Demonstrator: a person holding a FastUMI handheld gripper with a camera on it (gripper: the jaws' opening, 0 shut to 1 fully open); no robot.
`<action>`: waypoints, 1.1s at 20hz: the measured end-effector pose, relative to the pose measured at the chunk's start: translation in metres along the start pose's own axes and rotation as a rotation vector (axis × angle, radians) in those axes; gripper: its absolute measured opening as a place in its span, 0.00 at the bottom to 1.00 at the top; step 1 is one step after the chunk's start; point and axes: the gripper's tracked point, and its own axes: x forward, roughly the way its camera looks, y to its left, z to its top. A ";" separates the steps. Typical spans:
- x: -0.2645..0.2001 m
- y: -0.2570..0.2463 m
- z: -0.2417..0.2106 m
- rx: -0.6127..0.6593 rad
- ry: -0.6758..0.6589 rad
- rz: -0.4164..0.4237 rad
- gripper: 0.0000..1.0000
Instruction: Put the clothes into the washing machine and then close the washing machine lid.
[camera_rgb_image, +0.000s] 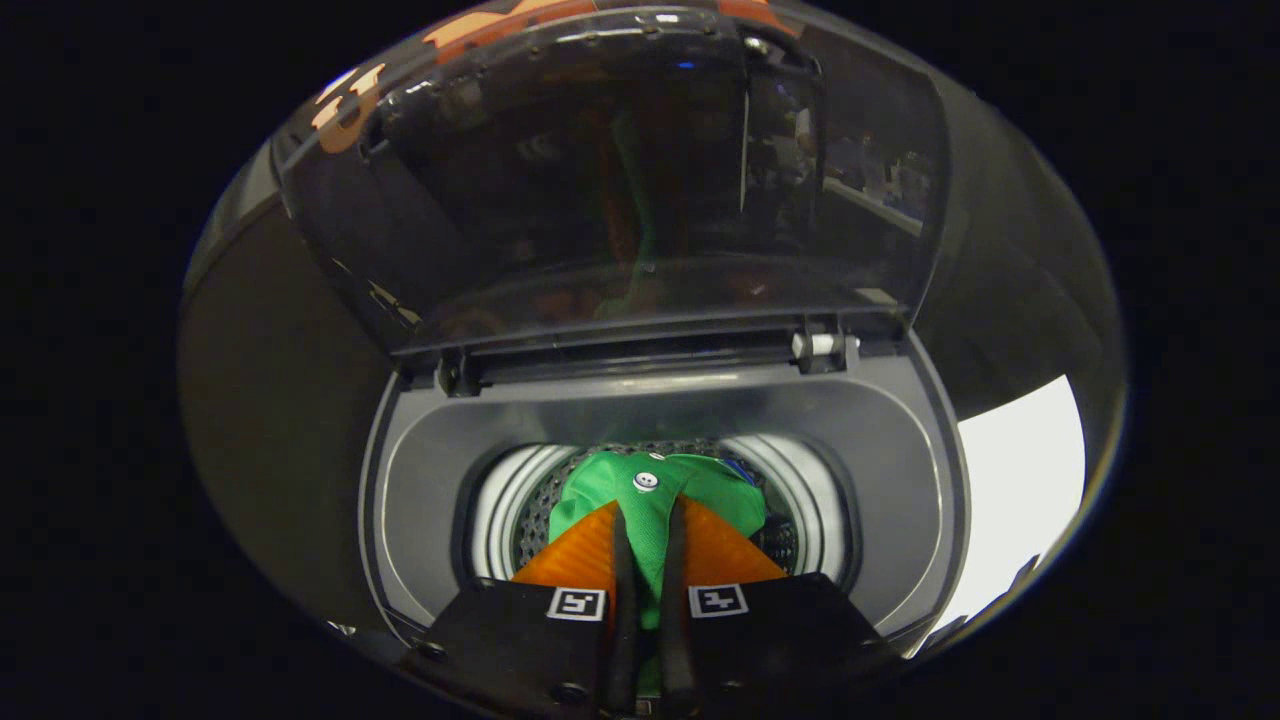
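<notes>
1. The view looks down along a handheld gripper (647, 520) into the open top of a washing machine (900, 470).

2. The gripper's two fingers (622, 580) stand close together, with only a narrow gap between them. A fold of a green garment (650, 500) fills that gap, and both fingers press against it, so the gripper is clamped on the cloth.

3. The green garment is a knit fabric with a small white button (646, 482) sewn on it, just ahead of the fingertips. A small patch of blue shows at its far right edge; what that blue bit is cannot be told.

4. The garment hangs inside the mouth of the machine's drum (535, 515). The perforated metal of the drum shows to both sides of the cloth, ringed by a pale inner collar (500, 500).

5. Around the collar lies the machine's grey plastic top surround, which slopes in towards the drum opening.

6. The washing machine lid (620, 180) is raised, standing upright beyond the drum. It is a dark, see-through panel, hinged along the far edge of the opening, and it carries faint reflections of the green cloth.

7. A white hinge piece (820, 345) sits at the right end of the lid's lower edge.

8. Each finger mount bears a square black-and-white marker (717, 599).
</notes>
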 end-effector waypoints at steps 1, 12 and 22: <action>0.004 0.000 -0.005 0.012 0.018 -0.003 0.17; 0.001 -0.009 -0.009 0.019 0.033 -0.026 0.48; -0.069 -0.028 0.044 -0.060 -0.094 -0.065 1.00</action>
